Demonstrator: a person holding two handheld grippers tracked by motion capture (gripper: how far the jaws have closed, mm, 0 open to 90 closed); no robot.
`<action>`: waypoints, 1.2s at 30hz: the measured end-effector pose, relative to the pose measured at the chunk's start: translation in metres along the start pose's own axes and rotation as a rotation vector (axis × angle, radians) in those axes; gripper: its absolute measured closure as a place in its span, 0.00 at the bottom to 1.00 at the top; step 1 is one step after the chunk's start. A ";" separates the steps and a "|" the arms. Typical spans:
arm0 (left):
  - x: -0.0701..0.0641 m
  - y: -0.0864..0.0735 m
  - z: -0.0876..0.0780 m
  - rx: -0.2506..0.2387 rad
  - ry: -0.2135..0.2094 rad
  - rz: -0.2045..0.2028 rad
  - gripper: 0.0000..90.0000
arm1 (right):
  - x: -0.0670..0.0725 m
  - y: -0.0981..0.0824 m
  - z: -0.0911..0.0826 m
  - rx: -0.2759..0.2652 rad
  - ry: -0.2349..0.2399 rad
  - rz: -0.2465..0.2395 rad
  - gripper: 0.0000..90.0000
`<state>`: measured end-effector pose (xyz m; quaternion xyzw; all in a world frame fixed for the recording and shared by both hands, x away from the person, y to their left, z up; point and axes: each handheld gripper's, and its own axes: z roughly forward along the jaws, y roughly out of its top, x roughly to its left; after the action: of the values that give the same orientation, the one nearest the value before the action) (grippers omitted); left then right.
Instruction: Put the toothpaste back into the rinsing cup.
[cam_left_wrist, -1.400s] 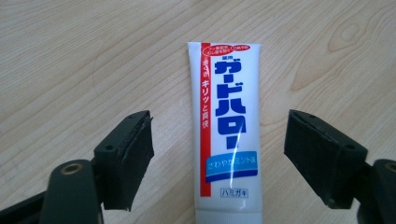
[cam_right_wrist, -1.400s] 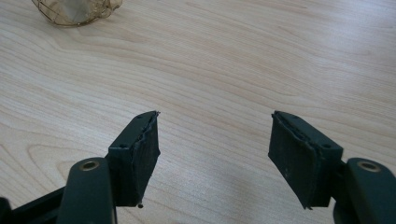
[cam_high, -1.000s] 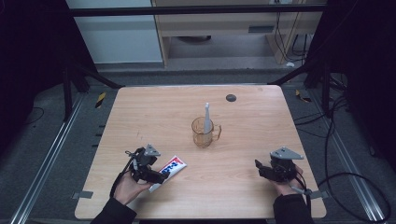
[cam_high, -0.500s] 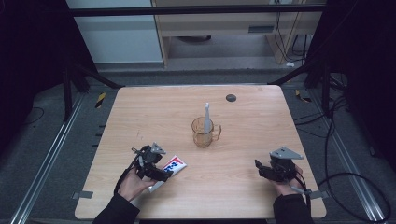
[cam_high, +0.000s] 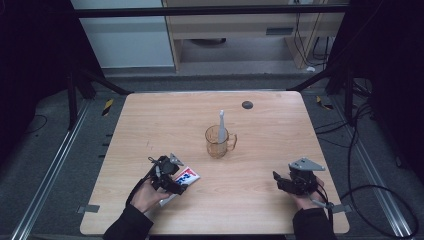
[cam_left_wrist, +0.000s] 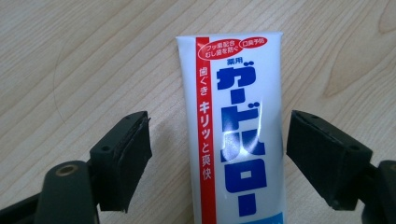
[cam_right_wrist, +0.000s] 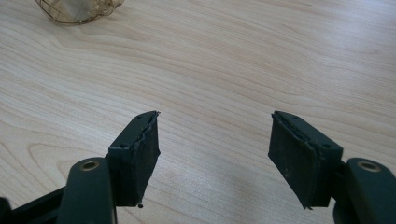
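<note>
Wooden table (cam_high: 270, 145) | left hand-held gripper (cam_left_wrist: 217, 154) spread astride toothpaste tube (cam_left_wrist: 238, 140), not touching | right hand-held gripper (cam_right_wrist: 212, 154) spread, empty

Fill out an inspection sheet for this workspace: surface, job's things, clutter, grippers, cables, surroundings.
Surface: light wooden table, bare wood around the items.
Job's things: toothpaste tube lying flat between the left gripper's jaws, gaps on both sides; amber mug mid-table with a toothbrush standing in it.
Clutter: small dark disc near the far edge.
Grippers: left gripper open over the tube; right gripper open above bare wood, nothing between its jaws.
Cables: black cables on the floor to the right.
Surroundings: grey floor, dark frame posts, wooden cabinet beyond the table.
</note>
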<state>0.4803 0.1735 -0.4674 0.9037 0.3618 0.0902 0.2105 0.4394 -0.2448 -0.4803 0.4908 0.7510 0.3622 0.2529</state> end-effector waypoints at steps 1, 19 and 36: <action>0.000 0.000 0.001 0.002 -0.002 -0.001 0.24 | 0.000 0.000 0.000 0.000 0.001 -0.001 0.37; -0.002 0.007 0.013 0.052 -0.009 0.032 0.30 | 0.001 0.001 0.002 0.009 -0.005 -0.014 0.37; -0.004 0.010 0.011 0.058 -0.017 0.059 0.45 | 0.002 0.001 0.002 0.011 -0.008 -0.020 0.38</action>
<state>0.4868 0.1607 -0.4728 0.9204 0.3359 0.0780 0.1845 0.4406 -0.2425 -0.4807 0.4859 0.7568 0.3537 0.2569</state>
